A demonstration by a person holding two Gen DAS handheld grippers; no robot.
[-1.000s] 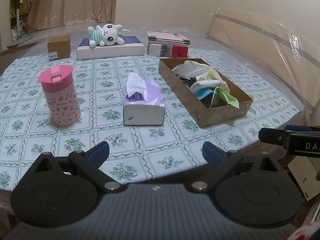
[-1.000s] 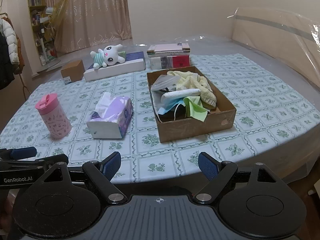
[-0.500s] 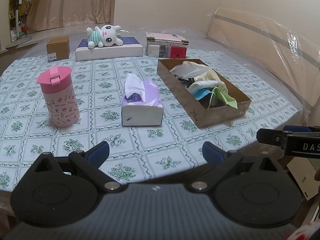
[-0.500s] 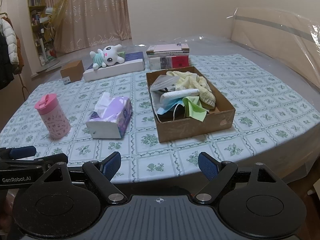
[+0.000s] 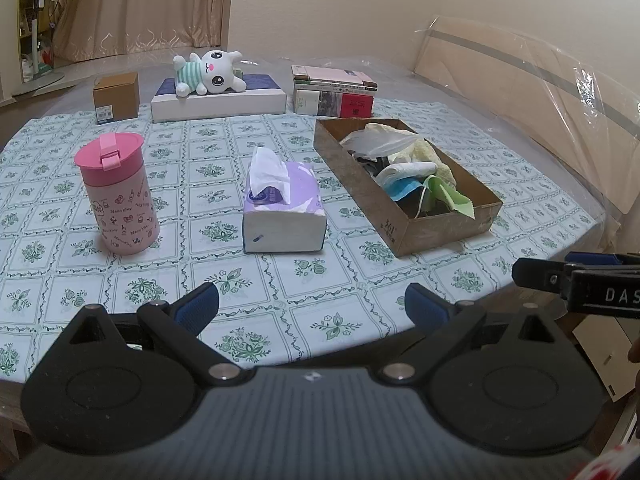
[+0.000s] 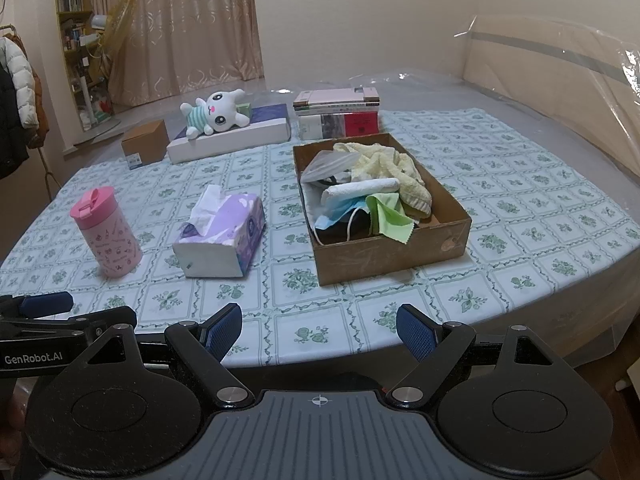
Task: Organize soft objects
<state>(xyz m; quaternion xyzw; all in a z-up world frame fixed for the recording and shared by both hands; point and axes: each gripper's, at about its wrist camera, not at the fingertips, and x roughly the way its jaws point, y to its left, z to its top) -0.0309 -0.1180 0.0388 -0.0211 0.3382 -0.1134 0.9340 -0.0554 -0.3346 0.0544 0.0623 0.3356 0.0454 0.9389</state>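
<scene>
A brown cardboard box [image 5: 404, 236] [image 6: 384, 258] sits right of centre on the table, heaped with soft items: a yellow towel [image 6: 394, 166], a white rolled cloth [image 6: 362, 190], a blue face mask [image 6: 340, 214] and a green cloth [image 6: 388, 214]. A purple tissue pack [image 5: 284, 208] [image 6: 224, 236] lies mid-table. A white plush bunny [image 5: 208, 72] [image 6: 214, 116] rests on a flat white box at the back. My left gripper [image 5: 312, 306] and right gripper [image 6: 318, 330] both hover open at the near table edge, with nothing between their fingers.
A pink lidded tumbler [image 5: 116, 194] [image 6: 106, 232] stands at the left. A small brown carton [image 5: 116, 96] and a stack of books [image 5: 334, 90] sit at the back. A plastic-wrapped board [image 5: 532, 92] leans along the right side. The floral tablecloth [image 5: 248, 280] covers the table.
</scene>
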